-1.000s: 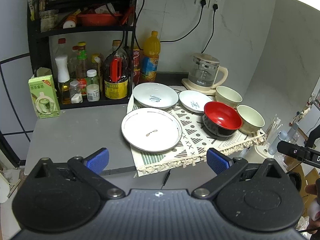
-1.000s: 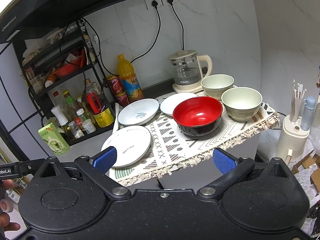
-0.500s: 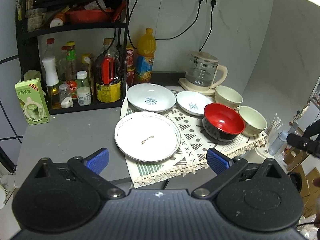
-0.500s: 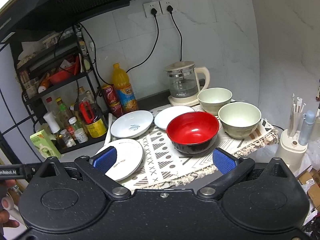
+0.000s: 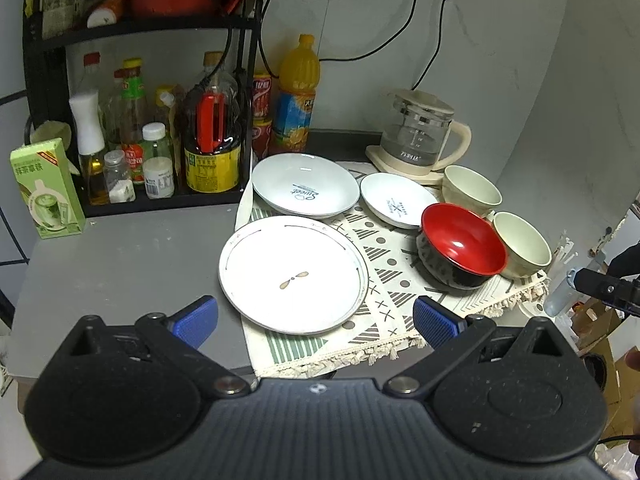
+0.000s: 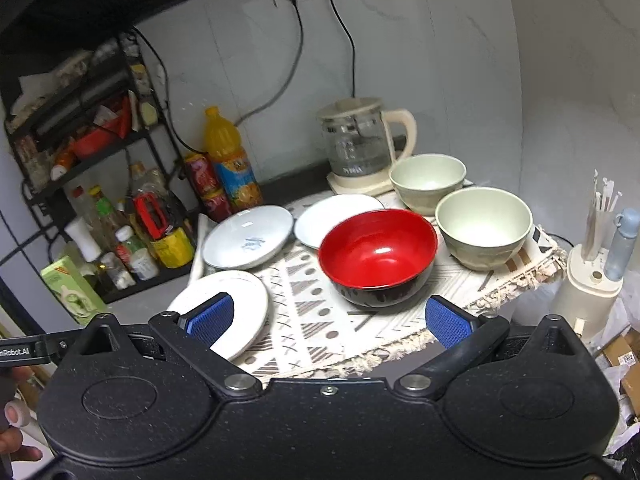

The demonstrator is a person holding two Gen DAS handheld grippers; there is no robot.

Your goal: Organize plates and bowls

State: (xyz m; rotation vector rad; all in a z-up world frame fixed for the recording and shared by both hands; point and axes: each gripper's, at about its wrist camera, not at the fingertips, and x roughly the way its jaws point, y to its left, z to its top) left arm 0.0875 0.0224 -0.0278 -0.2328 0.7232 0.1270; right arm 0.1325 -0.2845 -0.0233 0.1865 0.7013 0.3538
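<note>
On a patterned mat (image 5: 384,276) lie a large flat white plate (image 5: 292,274), a deeper white plate with blue lettering (image 5: 306,190) behind it and a small white plate (image 5: 394,205). A red-and-black bowl (image 5: 460,246) (image 6: 378,254) sits right of them, with two pale green bowls (image 6: 482,226) (image 6: 428,176) beyond. My left gripper (image 5: 316,320) hovers open in front of the large plate, holding nothing. My right gripper (image 6: 326,320) is open and empty too, just short of the red bowl.
A black rack (image 5: 140,92) with bottles and jars stands at the back left, a green carton (image 5: 46,188) beside it. An orange juice bottle (image 5: 298,88) and a glass kettle (image 5: 420,136) line the wall. A white utensil holder (image 6: 592,276) stands off the table's right edge.
Both grippers have moved closer to the dishes; the plates and bowls look larger. The dishes themselves have not shifted.
</note>
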